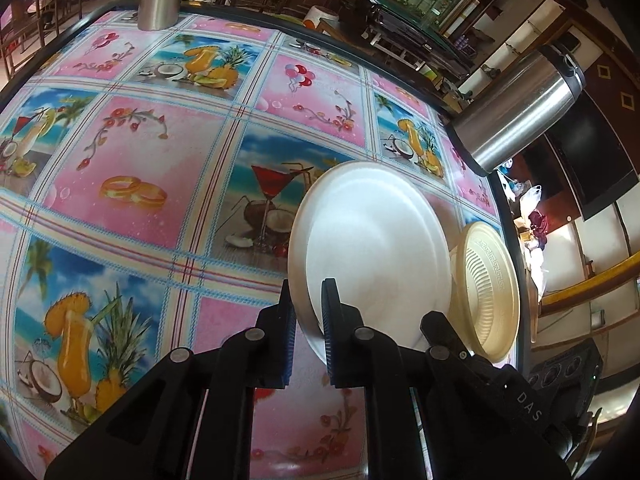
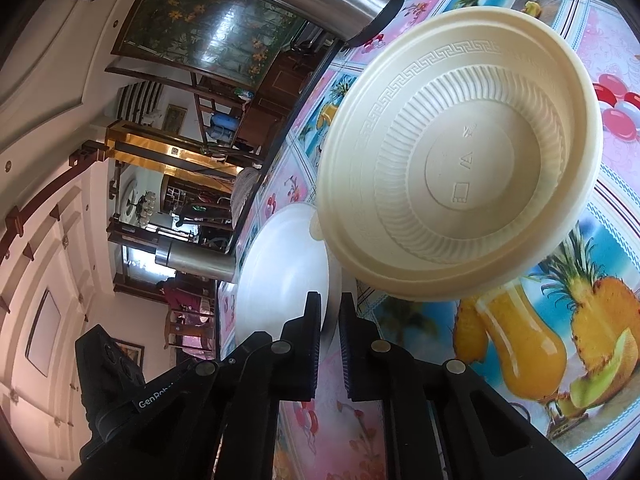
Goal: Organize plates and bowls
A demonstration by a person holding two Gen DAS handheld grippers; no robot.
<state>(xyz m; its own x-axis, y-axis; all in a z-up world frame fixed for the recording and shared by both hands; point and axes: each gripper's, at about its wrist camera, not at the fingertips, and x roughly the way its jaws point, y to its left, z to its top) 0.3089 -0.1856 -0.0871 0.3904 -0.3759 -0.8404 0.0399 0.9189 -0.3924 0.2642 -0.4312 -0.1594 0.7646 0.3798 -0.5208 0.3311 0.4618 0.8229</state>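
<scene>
Already the white plate (image 1: 372, 248) is clamped at its near rim by the left gripper (image 1: 310, 332), and apparently by the right gripper (image 2: 330, 328) too, over the tablecloth (image 1: 160, 160) beside the cream bowl (image 2: 460, 168); stacking is not yet done.

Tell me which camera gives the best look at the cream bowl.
The right wrist view: the cream bowl fills the frame, showing its ribbed inside, patterned rim and stamped base. The left wrist view shows the bowl only at the edge, small and partly hidden behind the white plate.
</scene>
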